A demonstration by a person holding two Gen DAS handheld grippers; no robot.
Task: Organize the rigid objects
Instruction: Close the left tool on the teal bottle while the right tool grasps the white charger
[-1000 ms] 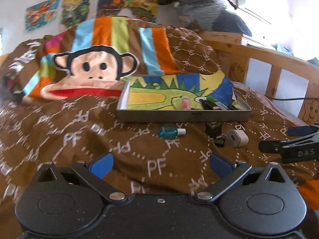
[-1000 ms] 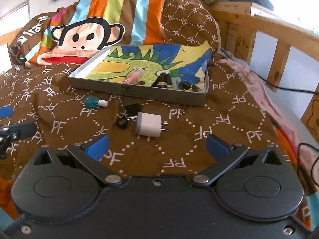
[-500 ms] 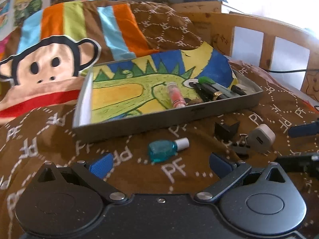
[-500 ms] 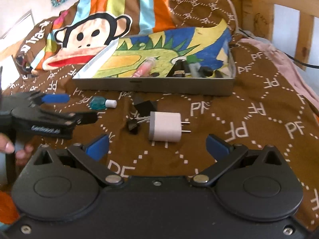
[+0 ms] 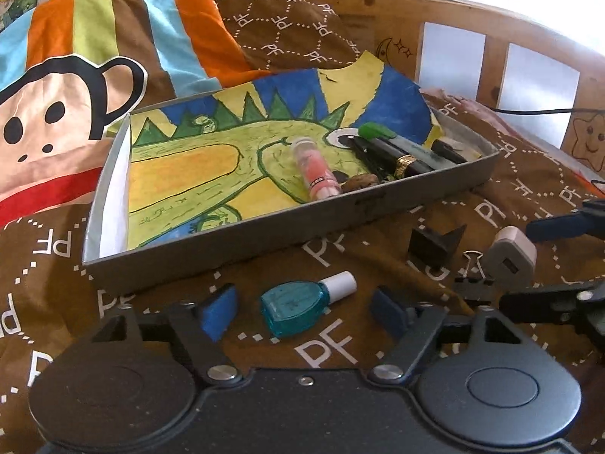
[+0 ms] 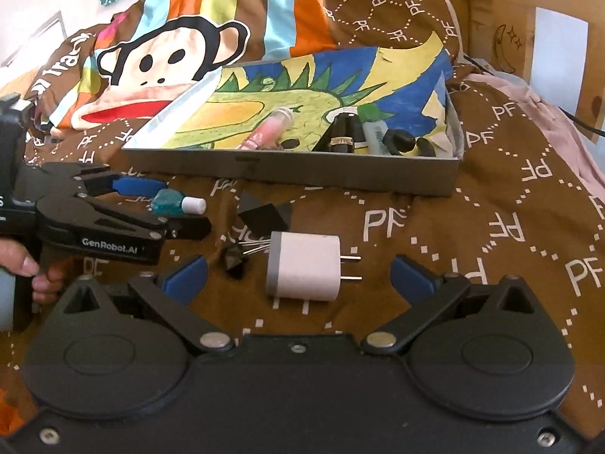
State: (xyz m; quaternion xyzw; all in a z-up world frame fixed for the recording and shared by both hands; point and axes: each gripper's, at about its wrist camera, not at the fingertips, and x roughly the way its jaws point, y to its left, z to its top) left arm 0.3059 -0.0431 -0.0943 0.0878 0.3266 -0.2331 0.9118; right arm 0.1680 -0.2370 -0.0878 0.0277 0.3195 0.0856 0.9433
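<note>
A teal bottle with a white cap [image 5: 298,304] lies on the brown bedspread between the blue pads of my open left gripper [image 5: 304,308]. In the right wrist view the same bottle [image 6: 168,204] sits between the left gripper's fingers [image 6: 170,206]. A white plug charger [image 6: 302,268] lies on its side between the pads of my open right gripper [image 6: 300,276]. Just beyond both stands a grey tray [image 5: 264,234] lined with a dragon drawing. It holds a pink tube [image 5: 315,170], a black pen [image 5: 401,159] and a green-capped marker [image 5: 378,130].
A black binder clip [image 6: 264,213] and a smaller one [image 6: 234,259] lie between the bottle and the charger. A monkey-print pillow [image 5: 56,121] is behind the tray, a wooden bed rail [image 5: 491,53] to the right. A hand [image 6: 22,265] holds the left gripper.
Both grippers have come forward and down. The left one now straddles the teal bottle and the right one straddles the charger. The objects on the bed have not moved.
</note>
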